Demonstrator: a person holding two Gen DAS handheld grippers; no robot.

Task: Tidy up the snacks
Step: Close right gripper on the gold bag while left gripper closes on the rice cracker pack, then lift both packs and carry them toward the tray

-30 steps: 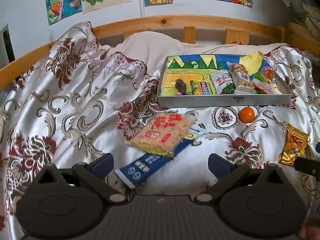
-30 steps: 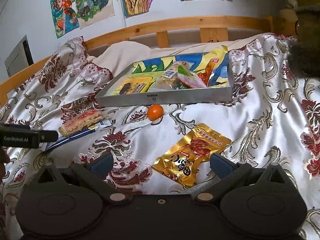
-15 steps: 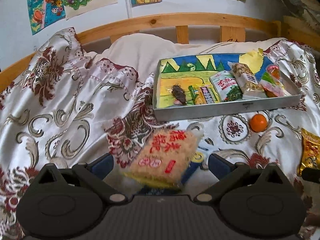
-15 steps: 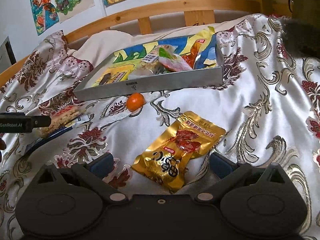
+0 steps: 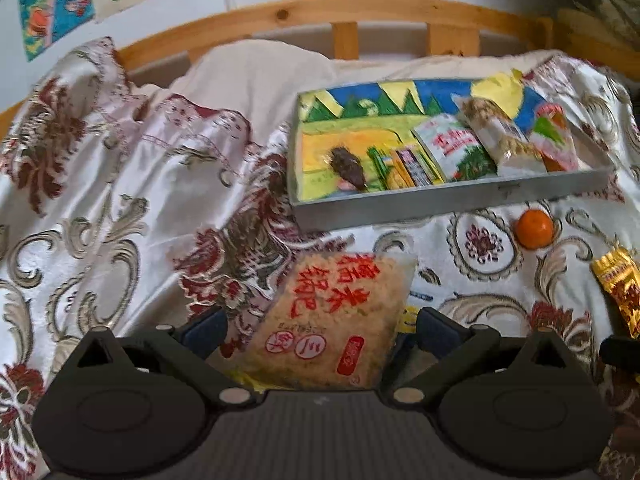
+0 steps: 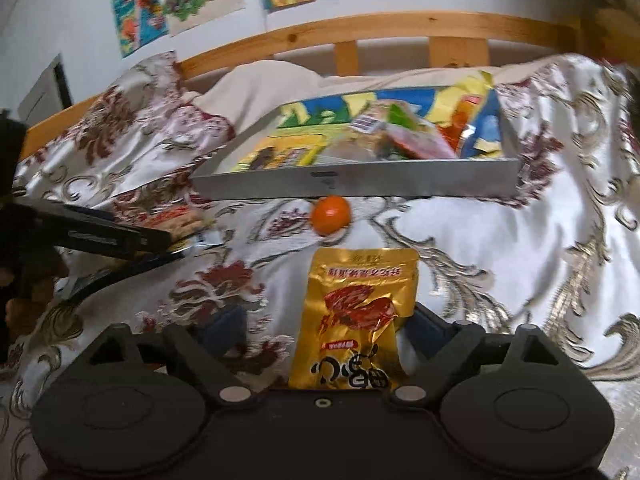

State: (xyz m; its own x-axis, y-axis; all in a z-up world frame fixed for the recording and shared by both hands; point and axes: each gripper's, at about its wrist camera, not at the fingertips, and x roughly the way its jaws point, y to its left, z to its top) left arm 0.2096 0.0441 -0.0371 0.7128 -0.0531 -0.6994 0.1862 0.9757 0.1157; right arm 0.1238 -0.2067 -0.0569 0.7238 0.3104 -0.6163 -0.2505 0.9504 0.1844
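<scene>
Over the past second both sets of tongs have closed in on loose snacks lying on the floral satin bedspread (image 5: 120, 208). The left tongs (image 5: 320, 326) have come down and forward, so that the clear-wrapped square rice-crisp packet with red characters (image 5: 336, 320), a second ago well ahead of them, now lies between their spread jaws; the pads do not appear to press on it, so these tongs are released. It rests partly on a blue strip-shaped packet (image 5: 412, 314), now mostly hidden beneath it. The right tongs (image 6: 324, 332) have likewise advanced over the crinkled gold foil pouch with a red picture (image 6: 356, 316), which now lies straight between their jaws. Those jaws have just been closing, yet a gap shows beside the left pad, so the pouch is not yet gripped. The shallow grey metal tray with a painted bottom (image 5: 440, 200) sits farther up the bed, holding several packets, with a small orange mandarin (image 6: 331, 214) just before its front wall. Both grasps seem imminent, with tray placement probably following.
</scene>
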